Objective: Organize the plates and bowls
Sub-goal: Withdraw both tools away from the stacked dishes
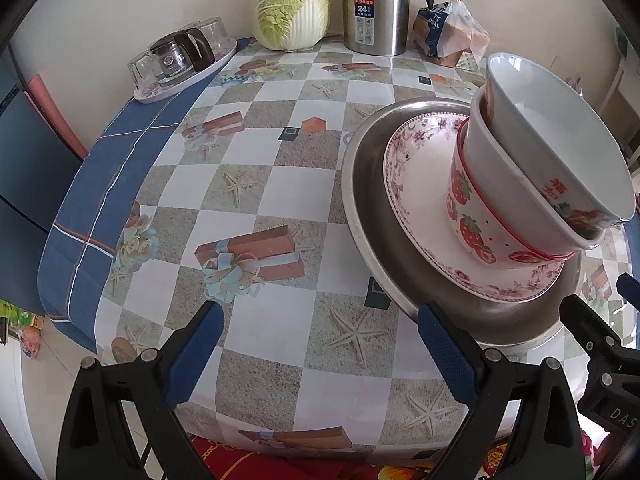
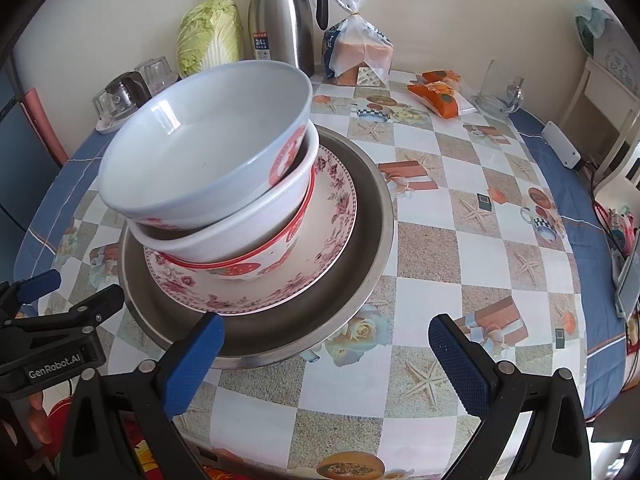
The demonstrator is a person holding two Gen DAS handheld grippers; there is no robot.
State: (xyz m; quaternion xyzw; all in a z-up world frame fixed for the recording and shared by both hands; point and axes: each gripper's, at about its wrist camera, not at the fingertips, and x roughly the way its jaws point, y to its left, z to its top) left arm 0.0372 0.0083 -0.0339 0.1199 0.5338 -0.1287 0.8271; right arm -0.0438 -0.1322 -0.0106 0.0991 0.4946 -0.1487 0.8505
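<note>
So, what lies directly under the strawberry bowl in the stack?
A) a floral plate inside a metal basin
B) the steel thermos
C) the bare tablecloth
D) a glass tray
A: the strawberry bowl rests on the floral plate, which sits in the metal basin.

thermos: top cut off | middle bowl: inside hidden | kettle label: text too small

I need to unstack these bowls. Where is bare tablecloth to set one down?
Bare cloth lies left of the steel basin, between it and the glassware tray, and right of the basin toward the orange snack packets. The back edge is crowded: cabbage, thermos, bread bag.
</note>
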